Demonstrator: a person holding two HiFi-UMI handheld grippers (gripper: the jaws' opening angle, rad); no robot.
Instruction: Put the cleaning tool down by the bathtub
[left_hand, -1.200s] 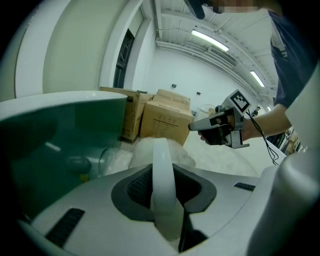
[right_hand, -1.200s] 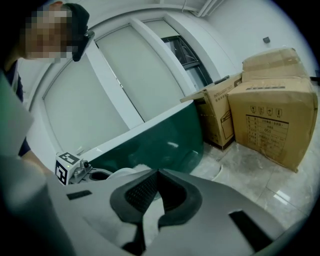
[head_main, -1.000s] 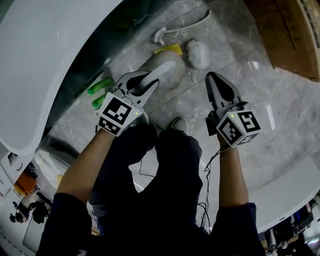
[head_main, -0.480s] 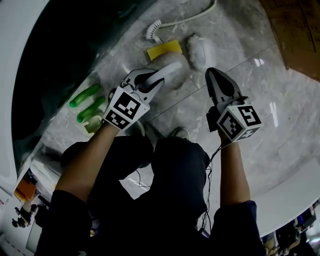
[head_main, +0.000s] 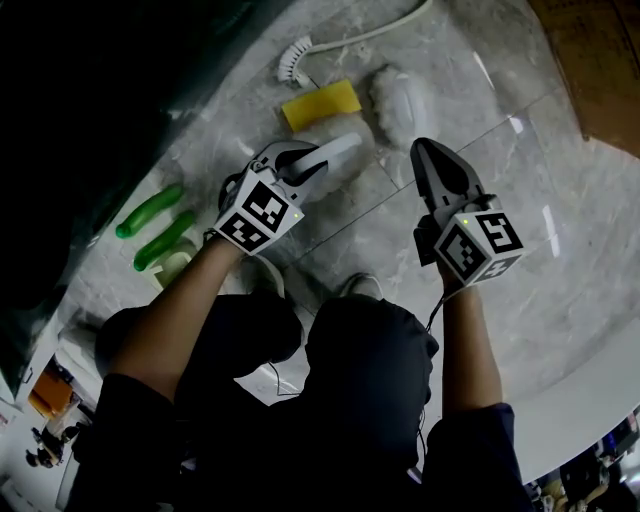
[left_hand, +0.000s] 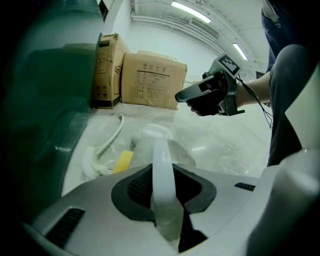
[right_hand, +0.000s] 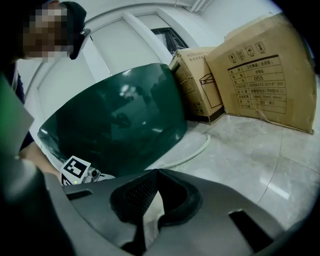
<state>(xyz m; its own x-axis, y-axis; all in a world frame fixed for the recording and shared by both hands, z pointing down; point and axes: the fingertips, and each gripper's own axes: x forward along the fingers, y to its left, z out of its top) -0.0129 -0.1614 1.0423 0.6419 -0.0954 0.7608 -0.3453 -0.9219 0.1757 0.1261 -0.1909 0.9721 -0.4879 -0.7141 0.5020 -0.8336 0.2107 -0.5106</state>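
Observation:
My left gripper (head_main: 298, 163) is shut on the white handle (head_main: 338, 152) of the cleaning tool, whose pale fluffy head (head_main: 318, 138) hangs low over the grey marble floor. In the left gripper view the handle (left_hand: 163, 180) runs straight between the jaws of the left gripper (left_hand: 163, 172) toward the tool's head (left_hand: 150, 142). The dark green bathtub (head_main: 80, 90) rises at the left. My right gripper (head_main: 432, 158) hovers beside the tool on the right, shut and holding nothing. The right gripper (right_hand: 156, 172) faces the bathtub wall (right_hand: 120, 120).
On the floor by the tub lie a yellow sponge (head_main: 320, 103), a white long-handled brush (head_main: 292, 60), a second fluffy white pad (head_main: 400, 100) and two green objects (head_main: 150, 210). Cardboard boxes (left_hand: 150, 80) stand against the far wall. My knees fill the lower middle.
Both grippers have sunk toward the floor, the left still holding the tool. The sponge, brush and pad now look nearer, and the tub's white rim has left the view.

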